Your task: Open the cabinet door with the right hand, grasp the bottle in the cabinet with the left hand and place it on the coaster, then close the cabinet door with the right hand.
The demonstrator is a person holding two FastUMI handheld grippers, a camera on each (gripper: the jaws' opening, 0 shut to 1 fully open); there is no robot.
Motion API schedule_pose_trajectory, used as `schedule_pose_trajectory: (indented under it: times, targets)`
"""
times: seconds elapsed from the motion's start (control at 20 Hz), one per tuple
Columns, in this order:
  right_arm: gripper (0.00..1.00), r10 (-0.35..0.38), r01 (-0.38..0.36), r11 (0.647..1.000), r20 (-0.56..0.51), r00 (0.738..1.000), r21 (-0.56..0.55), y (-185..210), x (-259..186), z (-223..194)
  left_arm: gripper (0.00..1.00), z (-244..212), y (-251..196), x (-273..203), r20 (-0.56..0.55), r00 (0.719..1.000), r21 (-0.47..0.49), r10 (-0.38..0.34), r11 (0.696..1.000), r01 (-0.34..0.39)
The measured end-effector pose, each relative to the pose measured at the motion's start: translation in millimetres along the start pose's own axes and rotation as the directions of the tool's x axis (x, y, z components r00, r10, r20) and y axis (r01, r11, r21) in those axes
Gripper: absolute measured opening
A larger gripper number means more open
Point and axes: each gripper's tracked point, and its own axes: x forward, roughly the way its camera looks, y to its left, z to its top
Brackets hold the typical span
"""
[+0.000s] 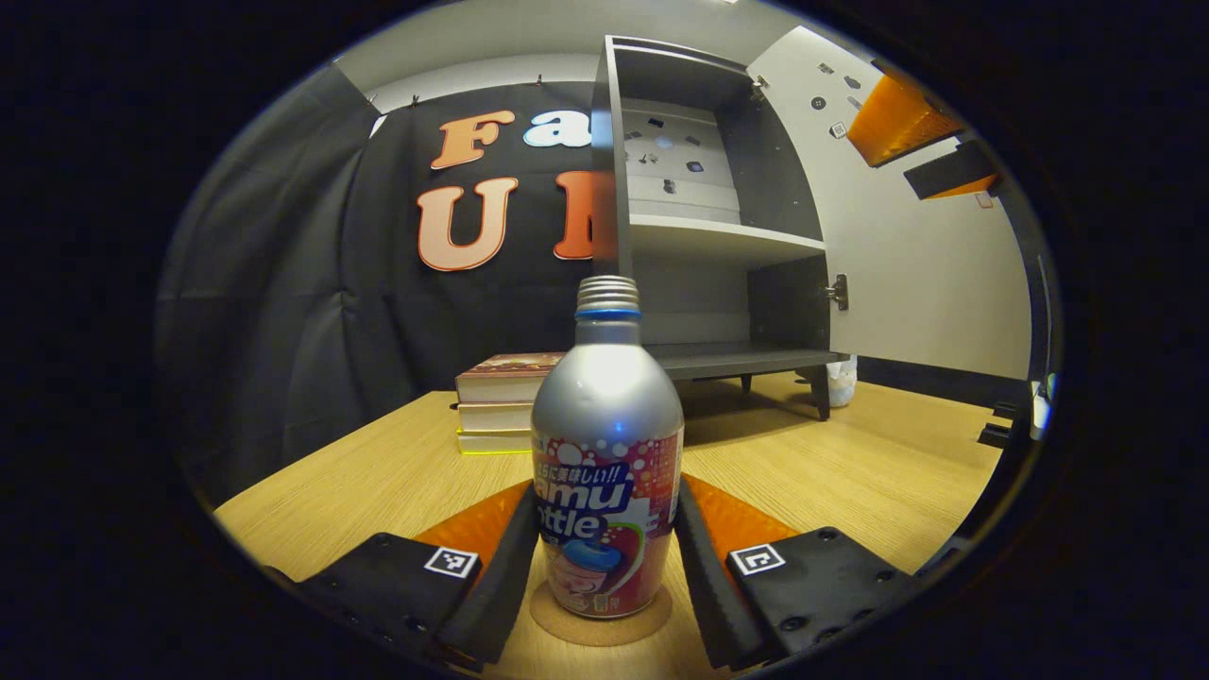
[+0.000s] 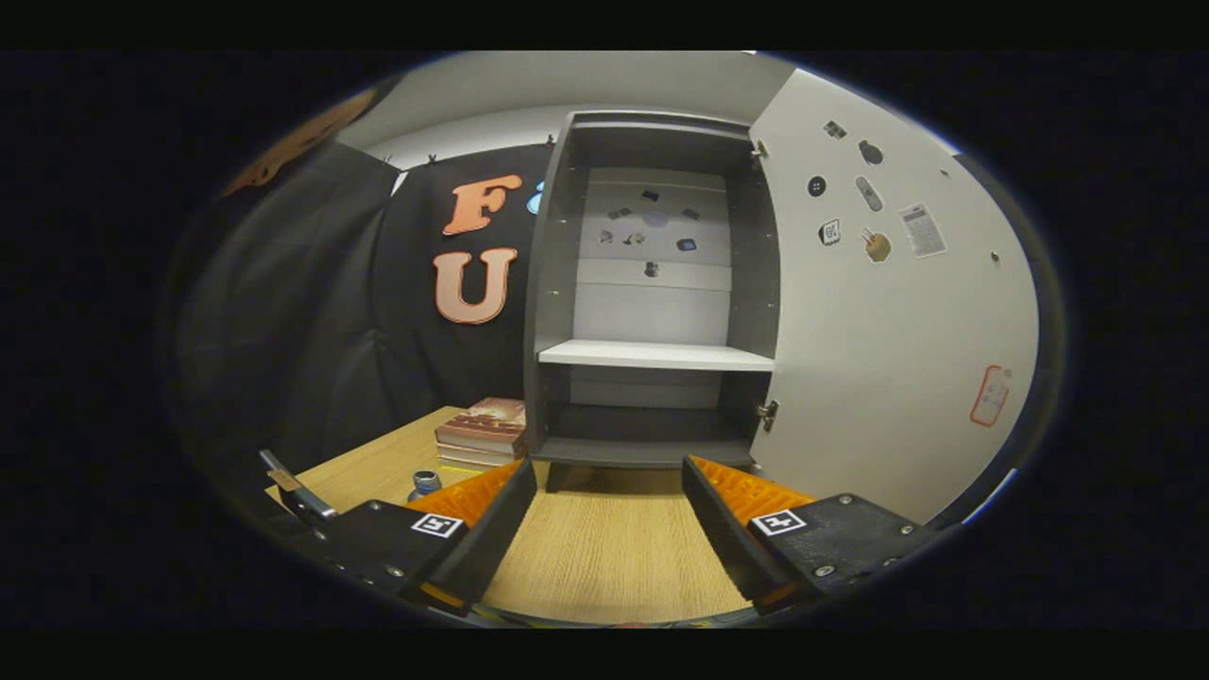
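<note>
Left gripper view: the bottle (image 1: 606, 453) stands upright on the round coaster (image 1: 601, 619) on the wooden table (image 1: 378, 472), between the two fingers of the left gripper (image 1: 604, 557). The fingers flank the bottle's lower body closely on both sides; whether they press on it or stand just clear cannot be told. The bottle has a silver shoulder, a threaded neck with a blue ring, and a printed label. Behind it, to the left, lies a stack of books (image 1: 501, 401); farther back stands the cabinet (image 1: 727, 359), with its door (image 1: 907, 246) swung open to the right. The cabinet's inner shelf (image 1: 718, 236) and floor are bare. At the upper right, in front of the door, part of the right gripper (image 1: 907, 132) shows.

Right gripper view: the right gripper (image 2: 609, 515) faces the open cabinet (image 2: 652, 444), its fingers spread wide with bare table (image 2: 604, 557) between them and nothing held. The door (image 2: 888, 359) stands open at the right, carrying small stickers (image 2: 874, 222) on its inner face. The shelf (image 2: 656, 355) divides the interior into an upper and a lower compartment. The books (image 2: 482, 430) lie to the left of the cabinet, and the top of the bottle (image 2: 425, 483) shows just beside the left finger.
</note>
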Motion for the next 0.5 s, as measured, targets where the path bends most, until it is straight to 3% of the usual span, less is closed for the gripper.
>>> schedule_pose_trajectory:
  times: [0.3, 0.5]
  targets:
    - [0.95, -0.026, 0.026, 0.999, -0.026, 0.999, 0.023, -12, 0, -4, 0.82, -7, 5, -8, -0.019, 1.0, -0.005, 0.006, 1.0, -0.006]
    - [0.95, -0.033, 0.035, 0.999, -0.044, 0.998, 0.04, -13, 1, -7, 0.87, -8, 7, -6, -0.041, 0.999, 0.041, 0.013, 0.999, -0.011]
